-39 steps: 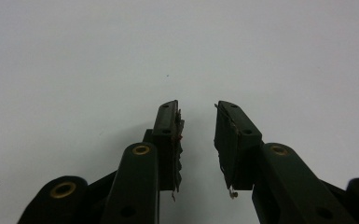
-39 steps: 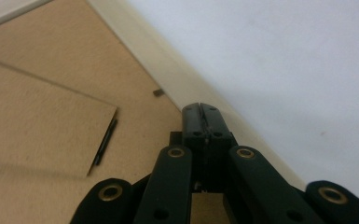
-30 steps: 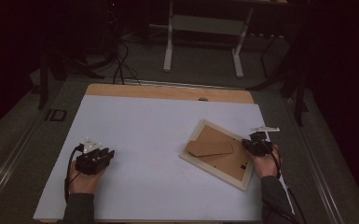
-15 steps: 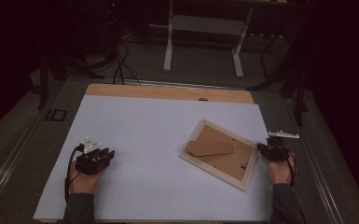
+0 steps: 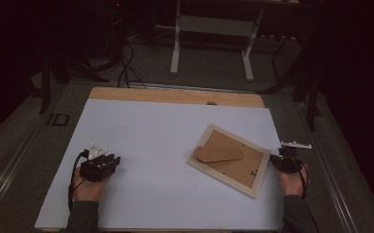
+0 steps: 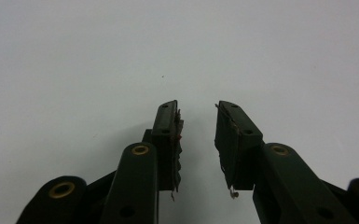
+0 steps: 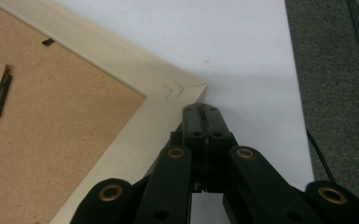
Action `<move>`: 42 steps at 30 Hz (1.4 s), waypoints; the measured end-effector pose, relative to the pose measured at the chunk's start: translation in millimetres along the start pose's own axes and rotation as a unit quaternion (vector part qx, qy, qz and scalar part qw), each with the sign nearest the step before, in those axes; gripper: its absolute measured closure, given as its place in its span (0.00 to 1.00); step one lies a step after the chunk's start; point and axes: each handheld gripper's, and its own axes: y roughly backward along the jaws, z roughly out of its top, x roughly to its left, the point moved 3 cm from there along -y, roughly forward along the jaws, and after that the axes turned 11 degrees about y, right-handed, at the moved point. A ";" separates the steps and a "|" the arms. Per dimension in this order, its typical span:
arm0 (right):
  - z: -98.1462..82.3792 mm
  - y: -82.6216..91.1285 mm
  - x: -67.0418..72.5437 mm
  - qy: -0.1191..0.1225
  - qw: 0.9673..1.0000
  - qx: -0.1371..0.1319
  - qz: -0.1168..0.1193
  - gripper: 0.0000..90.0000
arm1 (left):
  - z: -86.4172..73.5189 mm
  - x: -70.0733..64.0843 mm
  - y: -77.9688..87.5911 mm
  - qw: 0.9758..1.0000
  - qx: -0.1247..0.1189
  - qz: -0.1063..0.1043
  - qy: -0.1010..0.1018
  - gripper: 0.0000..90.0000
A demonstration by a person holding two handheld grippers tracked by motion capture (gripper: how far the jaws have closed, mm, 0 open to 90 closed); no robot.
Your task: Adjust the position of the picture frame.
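**Frame right, grippers at either side**

The frame point(image 5: 228, 161) lies face down on the sheet point(image 5: 150, 141), right of centre. The right gripper point(image 5: 275, 160) sits at its right corner, perhaps touching. The left gripper point(image 5: 111, 162) rests well apart, at the sheet's left.

Both grippers are black. The left gripper point(image 5: 108, 162) carries a grey three-cornered plate on top, as does the right gripper point(image 5: 278, 160), and a black cable trails from each. Their linkage arms hold brass-coloured rivets, and the fingers point(image 6: 167, 135) have small screw holes and worn, frayed pad edges. The person wears dark grey sleeves point(image 5: 83, 217).
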 end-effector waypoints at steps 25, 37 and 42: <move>-13.3 6.8 36.1 -0.011 0.999 -0.020 0.028 1.00 | 0.6 -1.9 -2.8 1.000 0.014 -0.013 0.011 1.00; -4.5 0.1 51.4 -0.012 0.998 -0.026 0.047 1.00 | 2.1 -10.1 -6.5 1.000 0.020 -0.014 -0.006 1.00; 1.0 -3.9 61.0 -0.005 0.998 -0.027 0.056 1.00 | 2.1 -12.2 -7.1 1.000 0.022 -0.013 -0.009 1.00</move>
